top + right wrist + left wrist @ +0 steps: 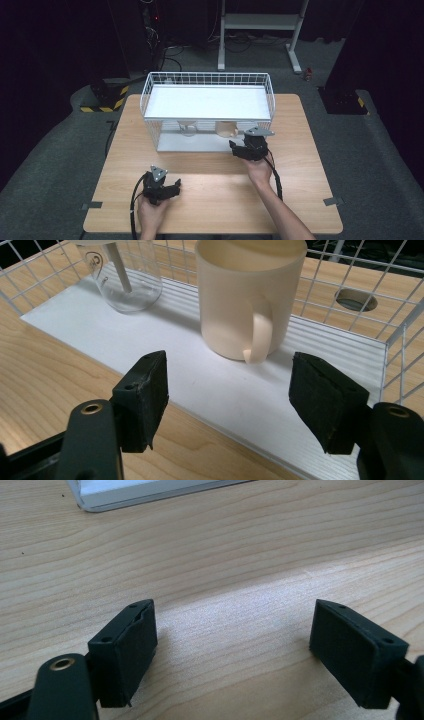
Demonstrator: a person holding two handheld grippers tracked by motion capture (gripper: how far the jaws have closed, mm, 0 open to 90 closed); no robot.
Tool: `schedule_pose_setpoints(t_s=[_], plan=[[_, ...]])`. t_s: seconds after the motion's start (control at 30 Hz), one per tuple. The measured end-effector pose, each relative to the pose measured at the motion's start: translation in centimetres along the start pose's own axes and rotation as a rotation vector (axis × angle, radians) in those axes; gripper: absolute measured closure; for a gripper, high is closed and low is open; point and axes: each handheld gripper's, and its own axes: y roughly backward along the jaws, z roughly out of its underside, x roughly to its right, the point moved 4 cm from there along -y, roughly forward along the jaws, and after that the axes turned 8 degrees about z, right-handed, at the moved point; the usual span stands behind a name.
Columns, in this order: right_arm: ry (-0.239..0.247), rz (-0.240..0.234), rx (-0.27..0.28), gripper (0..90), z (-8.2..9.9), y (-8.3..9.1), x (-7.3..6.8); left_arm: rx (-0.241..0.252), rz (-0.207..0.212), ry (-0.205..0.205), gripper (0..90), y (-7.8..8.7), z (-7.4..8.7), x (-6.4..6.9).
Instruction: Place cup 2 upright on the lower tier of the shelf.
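My right gripper (230, 395) sits w/ jaws spread, nothing between; cream mug (250, 295) at 12 o'clock on the wire rack's white lower shelf (70, 325), glass (131, 277) at 11. Left gripper (232, 645) spread too, over bare table (225, 555).

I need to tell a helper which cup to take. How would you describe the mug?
On the wooden table stands a white wire rack. The mug sits on its lower shelf, toward the right. It is opaque cream with a handle, unlike the clear glass beside it.
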Motion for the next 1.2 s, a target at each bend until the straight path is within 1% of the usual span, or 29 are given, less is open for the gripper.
schedule_pose_setpoints(t_s=[0.2,0.3,0.43,0.6,0.63,0.67,0.87,0.97,1.07,1.2], plan=[[0.019,-0.017,0.009,32.5,0.2,1.0,0.2,0.0,0.0,0.0,19.2,0.0,0.0,0.0],[0.018,-0.025,0.013,32.7,0.2,1.5,0.2,0.0,0.0,-0.001,19.2,0.0,0.0,0.0],[0.038,-0.034,0.023,32.7,0.3,2.2,0.4,-0.001,0.0,0.001,19.2,0.0,0.0,0.0],[0.034,-0.048,0.041,32.8,0.4,2.8,0.6,-0.001,0.0,0.001,19.2,0.0,0.0,0.0],[0.025,-0.052,0.041,32.8,0.5,2.9,0.6,-0.001,0.0,0.001,19.2,0.0,0.0,0.0],[0.032,-0.054,0.045,32.8,0.6,3.0,0.6,-0.001,0.0,0.001,19.2,0.0,0.0,0.0],[0.036,-0.063,0.045,33.1,1.2,3.4,0.8,-0.001,0.0,0.001,19.2,0.0,0.0,0.0],[0.025,-0.071,0.049,33.2,1.4,3.8,1.1,-0.001,0.0,0.001,19.2,0.0,0.0,0.0],[0.032,-0.075,0.054,33.8,1.5,4.4,1.1,-0.001,0.0,0.001,19.2,0.0,0.0,0.0],[0.029,-0.095,0.063,34.0,1.6,4.8,1.2,-0.001,0.0,0.001,19.2,0.0,0.0,0.0]])
